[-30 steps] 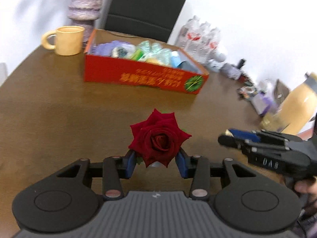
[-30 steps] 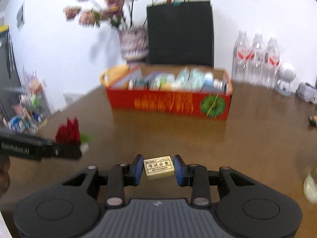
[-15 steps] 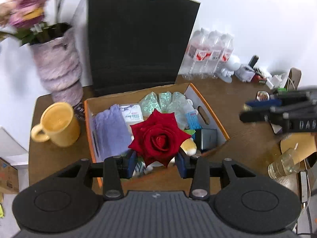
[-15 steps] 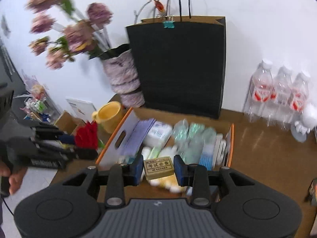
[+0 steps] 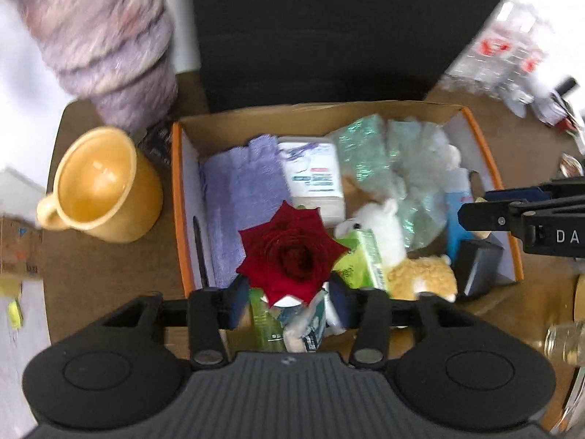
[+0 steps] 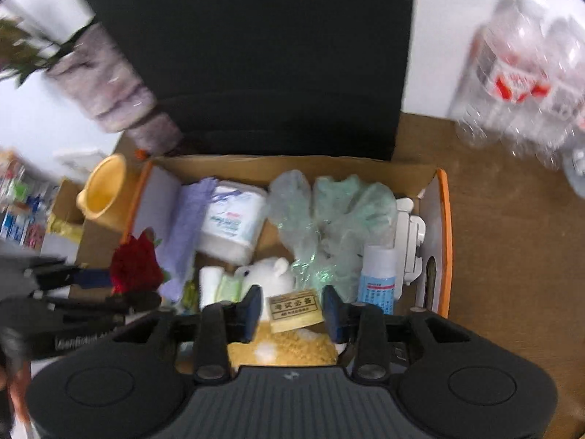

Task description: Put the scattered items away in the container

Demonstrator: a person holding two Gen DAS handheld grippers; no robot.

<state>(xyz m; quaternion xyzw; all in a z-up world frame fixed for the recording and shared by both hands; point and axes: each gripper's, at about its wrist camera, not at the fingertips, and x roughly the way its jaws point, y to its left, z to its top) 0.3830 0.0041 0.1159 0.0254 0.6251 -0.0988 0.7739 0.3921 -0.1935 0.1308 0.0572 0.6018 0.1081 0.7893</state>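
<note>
Cardboard box (image 5: pixel 486 168) on the table, already crowded. Left gripper (image 5: pixel 289 300) above its near-left corner, jaws opening, red rose (image 5: pixel 292 256) loose between them. Right gripper (image 6: pixel 292 311) above its near edge, jaws opening, tan eraser (image 6: pixel 295 310) untouched between.

Blurred past reading: the labels on the water bottles (image 6: pixel 519 84), smeared by motion in both wrist views. Cut off at the top edge: the black paper bag (image 5: pixel 314 33) and the fuzzy purple vase (image 5: pixel 106 44). Hidden behind the red rose (image 5: pixel 292 256): its own stem and whatever sits under it. Only partly seen: the green packet (image 5: pixel 360 259), the tan plush (image 6: pixel 289 347). Too small to read: print on the yellow eraser (image 6: pixel 294 309).
</note>
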